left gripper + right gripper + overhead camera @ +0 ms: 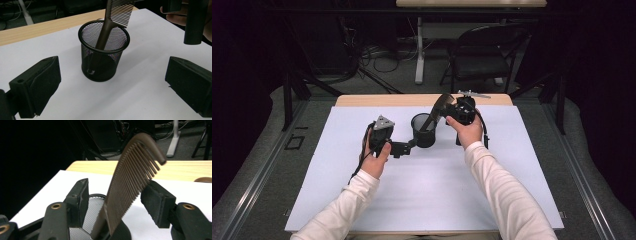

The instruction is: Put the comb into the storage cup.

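Dark surroundings frame a wooden worktop point(362, 100) covered by a white sheet point(422, 185), with a folding chair point(484, 55), a white table leg point(420, 50) and tangled cables point(377, 55) on the floor beyond its far edge.

In the right gripper view the jaws stand apart on either side of a brown comb point(132, 182). The right pad looks to be just touching the tooth tips, while a clear gap shows between the left pad and the comb's spine, so the jaws are not clamped on it. The comb leans, its handle down inside a black mesh cup point(92, 220) and its toothed end rising above the rim.

In the left gripper view the jaws are spread wide and hold nothing; the mesh cup point(103, 52) stands upright on the white sheet between and beyond them, apart from both pads. The comb point(110, 25) slants up out of the cup toward the far right, its handle resting against the rim.

From the high view, the left gripper point(404, 148) sits just to the near left of the cup point(424, 131), held by the left hand point(377, 159), with a grey three-cornered plate on top. The right gripper point(451, 113) is held by the right hand point(469, 131) at the cup's far right, around the comb's upper end point(438, 107). Both forearms wear white sleeves point(497, 185).

No brand, label or writing can be read on anything.
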A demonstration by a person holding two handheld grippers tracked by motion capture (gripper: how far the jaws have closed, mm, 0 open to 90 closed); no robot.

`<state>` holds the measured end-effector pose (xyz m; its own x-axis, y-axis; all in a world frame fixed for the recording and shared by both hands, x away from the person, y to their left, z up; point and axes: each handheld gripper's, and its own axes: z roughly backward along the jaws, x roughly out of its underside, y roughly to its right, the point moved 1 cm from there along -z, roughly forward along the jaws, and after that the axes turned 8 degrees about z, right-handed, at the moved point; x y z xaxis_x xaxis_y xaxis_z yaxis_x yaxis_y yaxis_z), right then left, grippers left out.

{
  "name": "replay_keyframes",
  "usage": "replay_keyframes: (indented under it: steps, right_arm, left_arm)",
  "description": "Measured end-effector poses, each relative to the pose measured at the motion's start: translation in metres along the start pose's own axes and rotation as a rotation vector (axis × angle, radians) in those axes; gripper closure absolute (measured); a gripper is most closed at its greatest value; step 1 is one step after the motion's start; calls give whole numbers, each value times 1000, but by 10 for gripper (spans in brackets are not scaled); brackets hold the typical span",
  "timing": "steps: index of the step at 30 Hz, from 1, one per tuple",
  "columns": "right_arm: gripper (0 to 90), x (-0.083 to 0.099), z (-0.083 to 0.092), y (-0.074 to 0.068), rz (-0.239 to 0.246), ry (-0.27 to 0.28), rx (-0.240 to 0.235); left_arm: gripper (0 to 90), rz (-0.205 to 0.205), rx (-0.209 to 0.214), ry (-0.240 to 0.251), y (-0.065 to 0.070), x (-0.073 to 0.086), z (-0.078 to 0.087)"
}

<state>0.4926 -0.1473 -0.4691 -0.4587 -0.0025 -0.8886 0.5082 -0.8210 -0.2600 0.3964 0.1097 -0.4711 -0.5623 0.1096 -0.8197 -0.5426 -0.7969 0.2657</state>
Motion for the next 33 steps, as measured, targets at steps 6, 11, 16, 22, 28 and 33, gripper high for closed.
replay_keyframes:
  steps: [6, 11, 16, 22, 28, 33]
  right_arm:
    - [401, 1, 4, 5, -1, 8, 8]
    - [395, 2, 8, 10, -1, 12, 18]
    - [387, 3, 14, 14, 14, -9, 37]
    - [387, 3, 20, 16, 17, -20, 18]
    - [367, 3, 24, 16, 23, -18, 22]
    - [360, 3, 25, 15, 24, -18, 17]
  left_arm:
    - [6, 0, 0, 0, 0, 0, 0]
    - [5, -2, -3, -1, -1, 0, 1]
    - [5, -3, -2, -3, -1, 0, 1]
    - [5, -1, -4, 0, 0, 0, 0]
    - [6, 0, -1, 0, 0, 0, 0]
    - [6, 4, -3, -2, -1, 0, 1]
